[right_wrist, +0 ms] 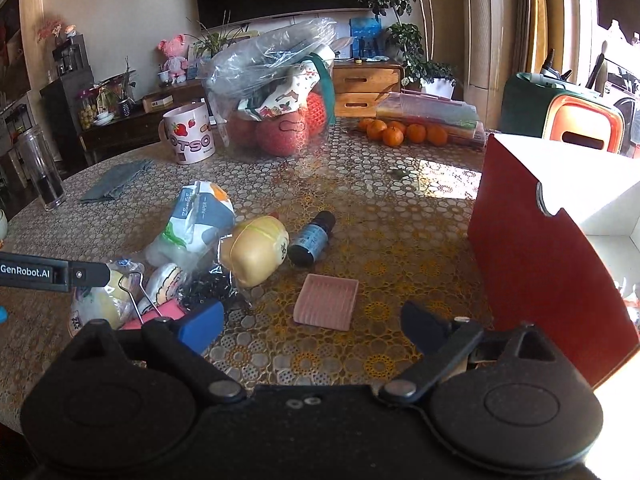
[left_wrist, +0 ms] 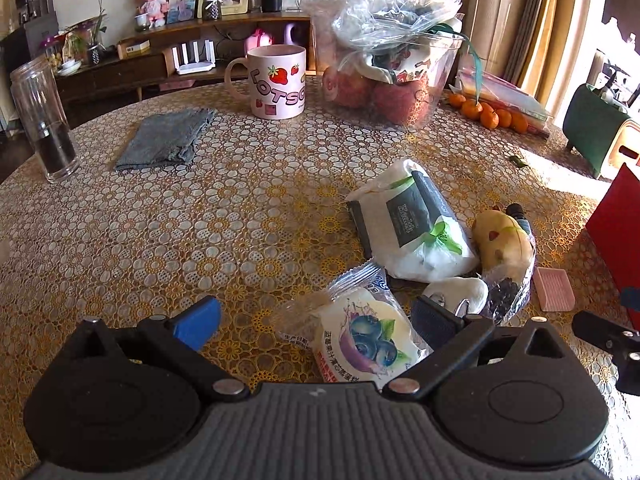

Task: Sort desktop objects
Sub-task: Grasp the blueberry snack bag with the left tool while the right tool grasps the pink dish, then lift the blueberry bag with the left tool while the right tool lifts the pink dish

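Desk [left_wrist: 200,220]: round, patterned cover.

Loose items, clustered on the side toward the red box [right_wrist: 532,264]:
- Snack packet [left_wrist: 360,336], blueberry print. Lies flat between the fingers of the left gripper [left_wrist: 316,324], close under the camera, long axis running roughly away from it and slightly to the left.
- Tissue pack [left_wrist: 416,224], beyond the packet, angled.
- Yellow toy [right_wrist: 256,252], beside the tissue pack.
- Dark bottle [right_wrist: 312,238], on its side, cap pointing away.
- Pink pad [right_wrist: 326,306], flat, apart from the cluster, just ahead of the right gripper [right_wrist: 312,326].

Standing items, far side: mug [left_wrist: 278,82], fruit tub [left_wrist: 384,80], glass jar [left_wrist: 42,120], grey cloth [left_wrist: 166,138], oranges [right_wrist: 400,132].

Grippers: left fingers spread wide, straddling the packet, not closed on it. Right fingers spread wide, nothing between them.

Judgement: the left is placed to take the packet, needing only to close across its short width. The right is nearer the pad and the box.
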`<state>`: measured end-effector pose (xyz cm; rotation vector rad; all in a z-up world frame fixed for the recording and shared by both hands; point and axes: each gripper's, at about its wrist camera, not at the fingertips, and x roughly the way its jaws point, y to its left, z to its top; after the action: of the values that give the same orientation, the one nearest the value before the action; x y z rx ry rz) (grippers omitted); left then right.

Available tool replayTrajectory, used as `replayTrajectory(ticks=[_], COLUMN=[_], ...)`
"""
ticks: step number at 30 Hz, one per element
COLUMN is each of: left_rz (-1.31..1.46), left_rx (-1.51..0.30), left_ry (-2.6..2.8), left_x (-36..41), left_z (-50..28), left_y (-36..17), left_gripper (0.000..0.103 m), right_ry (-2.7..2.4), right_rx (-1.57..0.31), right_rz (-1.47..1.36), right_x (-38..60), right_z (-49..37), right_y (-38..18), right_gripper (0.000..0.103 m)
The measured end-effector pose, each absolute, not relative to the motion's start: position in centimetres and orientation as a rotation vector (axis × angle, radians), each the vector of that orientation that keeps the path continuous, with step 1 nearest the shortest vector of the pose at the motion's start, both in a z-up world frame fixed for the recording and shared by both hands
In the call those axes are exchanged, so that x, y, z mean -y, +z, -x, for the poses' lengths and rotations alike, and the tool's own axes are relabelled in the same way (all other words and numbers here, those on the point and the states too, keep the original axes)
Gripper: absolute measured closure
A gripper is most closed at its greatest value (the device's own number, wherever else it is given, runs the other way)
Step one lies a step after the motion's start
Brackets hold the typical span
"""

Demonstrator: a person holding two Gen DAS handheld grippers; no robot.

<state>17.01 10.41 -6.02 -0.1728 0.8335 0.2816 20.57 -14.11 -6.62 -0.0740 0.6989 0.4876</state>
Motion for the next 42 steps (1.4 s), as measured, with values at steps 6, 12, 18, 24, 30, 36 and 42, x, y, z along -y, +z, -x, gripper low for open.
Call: replayTrajectory(ticks=[6, 12, 18, 24, 30, 36, 42], left_rz=[0.190, 0.202, 0.224, 0.266, 0.291, 0.283, 0.282], left_rx=[-0.861, -0.880, -0.876, -0.860, -0.856, -0.857, -0.860], left_ry=[0.319, 0.324, 0.312, 0.265, 0.241, 0.241, 0.243], left_x=[-10.0, -9.7, -9.5, -9.3, -9.1, -9.2, -9.3], left_z=[-17.3, -17.7, -17.3, -16.8, -16.5, -16.1, -15.2], left_y=[-7.1, -7.9, -8.7, -8.5, -8.2, -8.0, -7.7], left_gripper=[0.002, 0.002, 0.002, 0.026, 0.046, 0.049, 0.050], right_ry=[0.470, 0.455, 0.433, 0.415, 0.381, 0.351, 0.358], right_rx=[-0.727, -0.735, -0.739, -0.722, -0.711, -0.710, -0.725], right_rz=[0.082, 0.094, 0.109, 0.130, 0.133, 0.119, 0.099], right_x=[13.6, 12.9, 12.2, 11.6, 11.6, 11.6, 12.1], right_z=[-22.1, -23.1, -23.8, -23.8, -23.9, -23.8, -23.4], right_y=[-8.3, -9.4, -10.0, -10.5, -10.4, -10.2, -9.9], right_gripper=[0.012, 0.015, 0.023, 0.027, 0.039, 0.062, 0.063])
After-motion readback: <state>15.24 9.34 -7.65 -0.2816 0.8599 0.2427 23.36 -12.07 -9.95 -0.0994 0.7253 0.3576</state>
